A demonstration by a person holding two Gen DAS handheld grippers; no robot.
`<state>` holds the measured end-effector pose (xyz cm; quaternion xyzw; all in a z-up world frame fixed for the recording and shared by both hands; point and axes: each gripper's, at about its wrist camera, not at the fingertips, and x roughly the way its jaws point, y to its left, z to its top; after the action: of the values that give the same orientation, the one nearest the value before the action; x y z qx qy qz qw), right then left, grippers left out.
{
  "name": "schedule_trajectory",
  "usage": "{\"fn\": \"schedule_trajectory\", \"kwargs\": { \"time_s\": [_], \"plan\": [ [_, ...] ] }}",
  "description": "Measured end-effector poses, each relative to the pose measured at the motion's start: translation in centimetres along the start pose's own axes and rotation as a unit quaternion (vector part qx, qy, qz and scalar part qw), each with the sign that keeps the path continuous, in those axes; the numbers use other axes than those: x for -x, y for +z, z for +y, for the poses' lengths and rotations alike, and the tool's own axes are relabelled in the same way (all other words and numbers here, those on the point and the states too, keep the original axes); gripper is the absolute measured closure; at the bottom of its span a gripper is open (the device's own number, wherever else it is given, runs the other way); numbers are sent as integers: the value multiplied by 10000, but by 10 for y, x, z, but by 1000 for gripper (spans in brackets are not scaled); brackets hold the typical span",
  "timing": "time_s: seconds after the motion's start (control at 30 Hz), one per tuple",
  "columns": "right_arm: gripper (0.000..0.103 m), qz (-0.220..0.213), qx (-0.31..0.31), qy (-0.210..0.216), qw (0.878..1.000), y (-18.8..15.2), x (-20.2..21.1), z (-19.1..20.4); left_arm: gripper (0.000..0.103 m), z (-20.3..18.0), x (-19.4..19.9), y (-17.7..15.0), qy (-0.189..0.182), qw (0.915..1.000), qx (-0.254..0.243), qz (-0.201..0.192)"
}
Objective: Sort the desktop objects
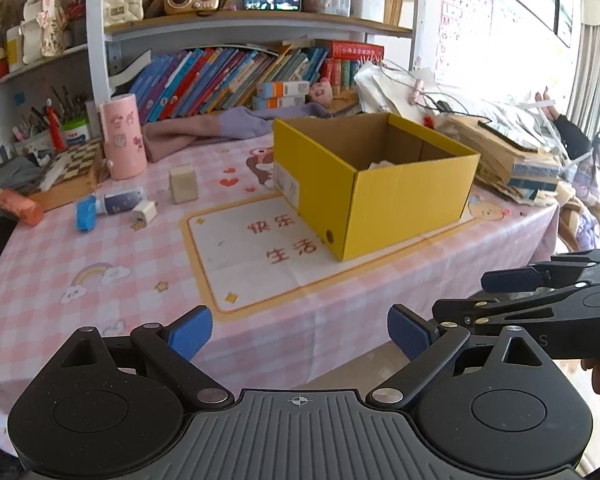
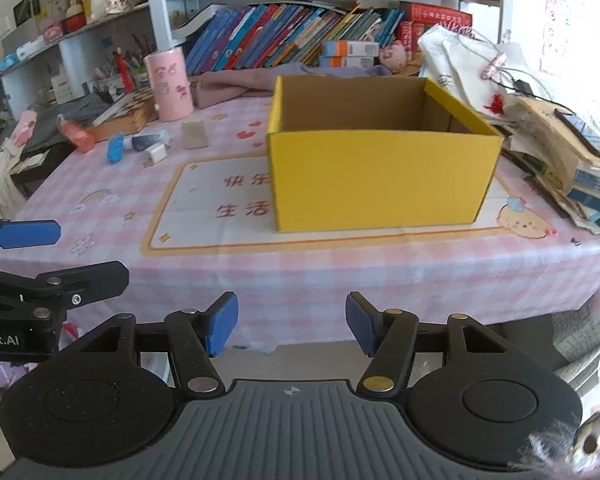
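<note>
Table (image 2: 339, 264) holds yellow box (image 2: 379, 180).

We look from both wrist cameras across the near edge of the pink checked cloth-covered desk (image 1: 112, 256) toward the bookshelf wall. Our left view sits further left, facing the open yellow cardboard box (image 1: 373, 184) corner-on. Our right view faces the box's long side (image 2: 379, 176) squarely and closer. Both share the box, the pink cylindrical holder (image 1: 123, 142) and the leaning row of colourful books (image 2: 284, 36).
</note>
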<state>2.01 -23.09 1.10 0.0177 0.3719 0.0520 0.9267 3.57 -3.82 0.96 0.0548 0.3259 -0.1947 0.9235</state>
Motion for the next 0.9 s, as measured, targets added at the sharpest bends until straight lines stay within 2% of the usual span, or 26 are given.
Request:
{"fn": "schedule_trajectory", "kwargs": {
  "time_s": [0.23,0.43,0.67,0.9],
  "plan": [
    [45,162,254,201,9993,-7,-5,33,7,19,15,-18,170,9998,41,-9],
    [45,230,645,436,9967,-7,-10,62,7,42,28,-27,406,9986,325,-85],
    [45,274,1121,775,9903,-1,-17,95,7,68,45,-34,823,9941,666,-236],
    [45,206,1468,1009,9838,5,-22,118,7,83,49,-36,961,9915,845,-237]
  ]
}}
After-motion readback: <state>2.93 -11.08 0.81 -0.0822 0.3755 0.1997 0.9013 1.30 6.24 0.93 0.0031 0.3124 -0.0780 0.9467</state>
